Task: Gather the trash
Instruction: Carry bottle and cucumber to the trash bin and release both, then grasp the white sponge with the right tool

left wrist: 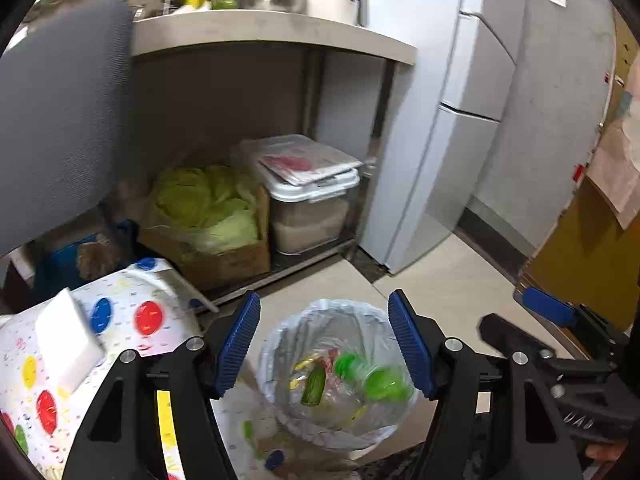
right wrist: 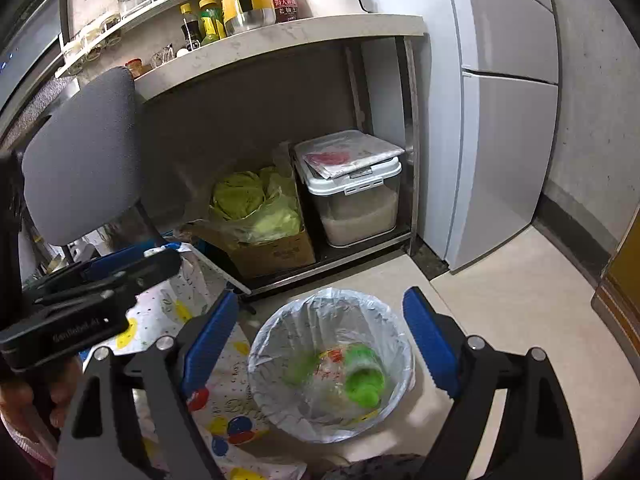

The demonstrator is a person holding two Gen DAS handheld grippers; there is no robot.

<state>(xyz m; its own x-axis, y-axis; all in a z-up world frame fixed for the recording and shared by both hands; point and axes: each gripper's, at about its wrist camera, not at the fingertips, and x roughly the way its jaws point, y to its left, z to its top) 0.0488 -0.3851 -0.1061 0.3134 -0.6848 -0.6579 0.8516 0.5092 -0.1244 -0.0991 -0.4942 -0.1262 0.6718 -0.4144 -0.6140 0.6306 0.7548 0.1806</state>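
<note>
Left wrist view: the left gripper (left wrist: 324, 344) stands with jaws wide and nothing between its blue pads; the bin (left wrist: 280, 340), lined with a clear bag, sits on the floor just beyond and below the gap. Inside it lies the trash (left wrist: 352, 380): green plastic pieces, a dark green bottle and some wrappers (blurred, so no finer detail). Left of the left jaw is a spotted tablecloth (left wrist: 140, 320) with a white block (left wrist: 68, 340) on it. Right of the right jaw, the right gripper (left wrist: 548, 308) shows side-on.

From the right wrist view, the right gripper (right wrist: 320, 340) is likewise spread wide and empty, with the same bin (right wrist: 260, 344) past the gap. Left of its jaws the left gripper (right wrist: 132, 264) crosses over the tablecloth (right wrist: 224, 400), and a hand (right wrist: 44, 400) grips its handle.

Farther off, ahead of both jaws, a cardboard box (right wrist: 276, 254) of cabbage stands beside a lidded container (right wrist: 356, 200) under a counter (right wrist: 280, 36), with a fridge (right wrist: 504, 120) to the right and a grey chair (right wrist: 84, 152) to the left.
</note>
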